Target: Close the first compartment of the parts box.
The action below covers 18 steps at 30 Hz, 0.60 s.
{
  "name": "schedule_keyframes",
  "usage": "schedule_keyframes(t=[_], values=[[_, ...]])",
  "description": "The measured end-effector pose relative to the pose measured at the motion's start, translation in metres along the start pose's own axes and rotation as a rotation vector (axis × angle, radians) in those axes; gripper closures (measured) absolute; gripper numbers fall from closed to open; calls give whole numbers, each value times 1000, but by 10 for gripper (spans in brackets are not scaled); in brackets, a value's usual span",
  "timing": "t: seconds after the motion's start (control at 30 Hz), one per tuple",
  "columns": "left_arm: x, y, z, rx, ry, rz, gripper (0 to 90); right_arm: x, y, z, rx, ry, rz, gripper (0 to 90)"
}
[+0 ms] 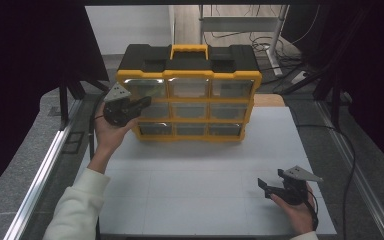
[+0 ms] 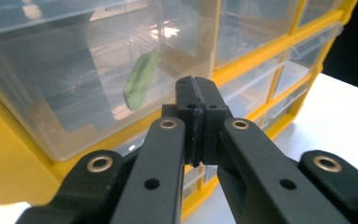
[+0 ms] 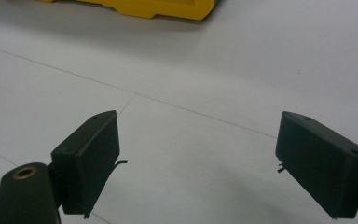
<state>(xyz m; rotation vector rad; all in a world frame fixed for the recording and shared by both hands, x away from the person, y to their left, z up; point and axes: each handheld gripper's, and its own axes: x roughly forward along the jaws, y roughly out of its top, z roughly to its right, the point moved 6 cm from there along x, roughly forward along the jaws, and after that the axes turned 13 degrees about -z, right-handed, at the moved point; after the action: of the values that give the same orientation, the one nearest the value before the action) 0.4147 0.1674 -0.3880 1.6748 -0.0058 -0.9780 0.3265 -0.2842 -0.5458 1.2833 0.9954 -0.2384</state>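
Observation:
A yellow and black organiser box (image 1: pixel 187 76) with clear drawers stands upright at the back of the white table. My left gripper (image 1: pixel 145 103) is held up against its left column of drawers, jaws shut with nothing between them. In the left gripper view the shut tips (image 2: pixel 197 95) sit just in front of a clear drawer (image 2: pixel 74 84) that holds a green object (image 2: pixel 141 80). Near the table's front right corner my right gripper (image 1: pixel 271 182) rests low and open, its jaws (image 3: pixel 198 163) wide apart over bare table.
The white table (image 1: pixel 195 185) spreads between the box and the front edge. Metal rails (image 1: pixel 40 175) run along both sides. Cables (image 1: pixel 347 165) trail on the floor at right. The box's yellow base (image 3: pixel 158 9) lies far ahead of the right gripper.

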Motion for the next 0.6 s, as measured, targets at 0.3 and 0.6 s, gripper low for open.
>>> schedule_keyframes(t=[0.3, 0.6], values=[[-14, -15, 12, 20, -12, 12, 891, 2, 1, -3, -11, -9, -8, 138], [-23, -29, 23, 36, -22, 4, 891, -1, -2, 0, 3, -10, -7, 138]])
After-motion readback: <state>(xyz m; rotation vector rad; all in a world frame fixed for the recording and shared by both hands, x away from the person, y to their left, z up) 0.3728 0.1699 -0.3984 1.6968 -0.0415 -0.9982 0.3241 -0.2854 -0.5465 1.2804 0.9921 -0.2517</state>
